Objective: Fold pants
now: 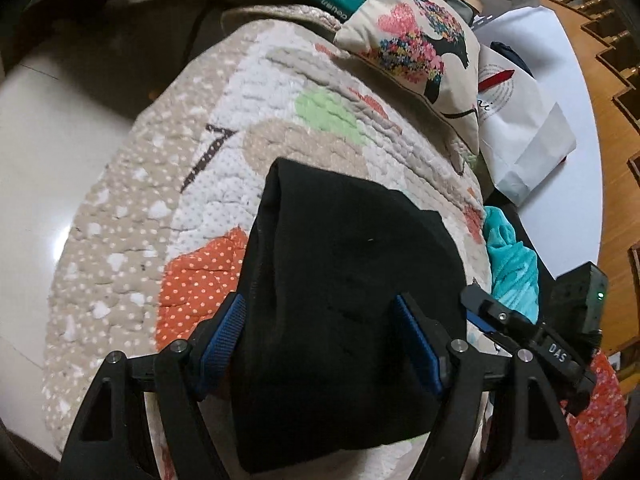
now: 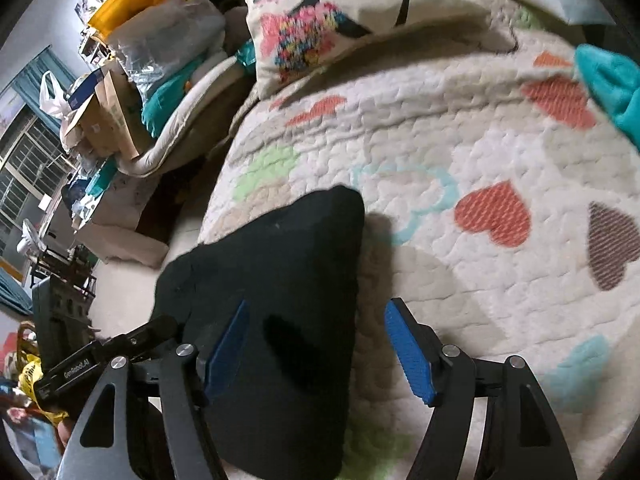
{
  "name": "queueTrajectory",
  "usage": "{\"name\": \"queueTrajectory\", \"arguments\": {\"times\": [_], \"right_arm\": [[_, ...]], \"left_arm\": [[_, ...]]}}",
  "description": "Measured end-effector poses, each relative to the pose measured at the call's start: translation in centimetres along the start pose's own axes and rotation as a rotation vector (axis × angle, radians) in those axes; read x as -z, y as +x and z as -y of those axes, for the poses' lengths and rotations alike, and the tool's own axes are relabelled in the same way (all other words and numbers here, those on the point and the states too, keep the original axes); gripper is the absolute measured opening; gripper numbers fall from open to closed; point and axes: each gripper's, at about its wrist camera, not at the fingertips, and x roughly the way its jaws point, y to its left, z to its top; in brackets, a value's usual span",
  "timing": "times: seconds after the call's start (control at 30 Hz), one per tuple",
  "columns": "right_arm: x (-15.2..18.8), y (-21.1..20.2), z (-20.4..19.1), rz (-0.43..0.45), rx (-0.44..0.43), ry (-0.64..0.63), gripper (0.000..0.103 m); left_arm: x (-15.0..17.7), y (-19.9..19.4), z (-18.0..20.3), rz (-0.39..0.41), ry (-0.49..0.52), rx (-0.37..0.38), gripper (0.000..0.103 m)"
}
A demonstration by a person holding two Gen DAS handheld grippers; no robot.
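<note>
Black pants (image 1: 344,280) lie folded compact on the quilt (image 1: 200,184), likely finished. Left gripper (image 1: 320,340) and right gripper (image 2: 316,344) both spread wide, gripping nothing, so the stack stays undisturbed

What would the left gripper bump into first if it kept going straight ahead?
Probably the black pants, already lying between the open left gripper fingers. Beyond them comes the quilt; depth is hard to judge.

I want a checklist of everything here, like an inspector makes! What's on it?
Surface: quilt with hearts and dots.
Job's things: black pants lie folded into a compact bundle.
Clutter: printed cushion, teal cloth, white paper bag.
Grippers: left gripper open, astride the pants; right gripper open, over their edge.
Cables: nothing seen.
Surroundings: boxes and bags, window.
</note>
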Motion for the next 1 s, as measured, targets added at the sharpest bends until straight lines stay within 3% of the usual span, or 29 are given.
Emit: {"name": "queueTrajectory", "arguments": {"times": [0.2, 0.27, 0.43, 0.5, 0.57, 0.63, 0.73, 0.8, 1.0], "right_arm": [[0.0, 2.3, -0.4, -0.025, -0.037, -0.017, 0.075], [-0.2, 3.0, -0.4, -0.028, -0.053, -0.007, 0.075], [-0.4, 3.8, 0.4, -0.025, -0.097, 0.051, 0.075], [-0.5, 3.8, 0.5, -0.024, -0.108, 0.056, 0.074], [-0.5, 3.8, 0.5, -0.023, -0.114, 0.059, 0.070], [-0.5, 3.7, 0.6, -0.027, -0.127, 0.070, 0.059], [-0.5, 3.3, 0.6, -0.022, -0.149, 0.086, 0.043], [-0.5, 2.7, 0.2, -0.014, -0.158, 0.077, 0.033], [-0.8, 0.5, -1.4, 0.015, -0.142, 0.013, 0.027]], "left_arm": [[-0.1, 0.8, 0.4, 0.001, 0.050, 0.023, 0.094], [-0.3, 1.4, 1.4, -0.023, 0.080, -0.008, 0.102], [-1.3, 2.9, 3.1, -0.072, 0.120, -0.116, 0.101], [-1.3, 2.7, 3.3, -0.066, 0.111, -0.126, 0.087], [-1.2, 2.2, 3.2, -0.057, 0.106, -0.127, 0.064], [-1.3, 1.6, 2.7, -0.061, 0.087, -0.094, 0.043], [-1.6, 0.9, 2.4, -0.063, 0.039, -0.048, 0.036], [-1.6, 0.6, 3.2, -0.055, 0.056, -0.059, 0.034], [-1.8, -0.3, 5.0, -0.038, 0.077, -0.062, 0.031]]}}
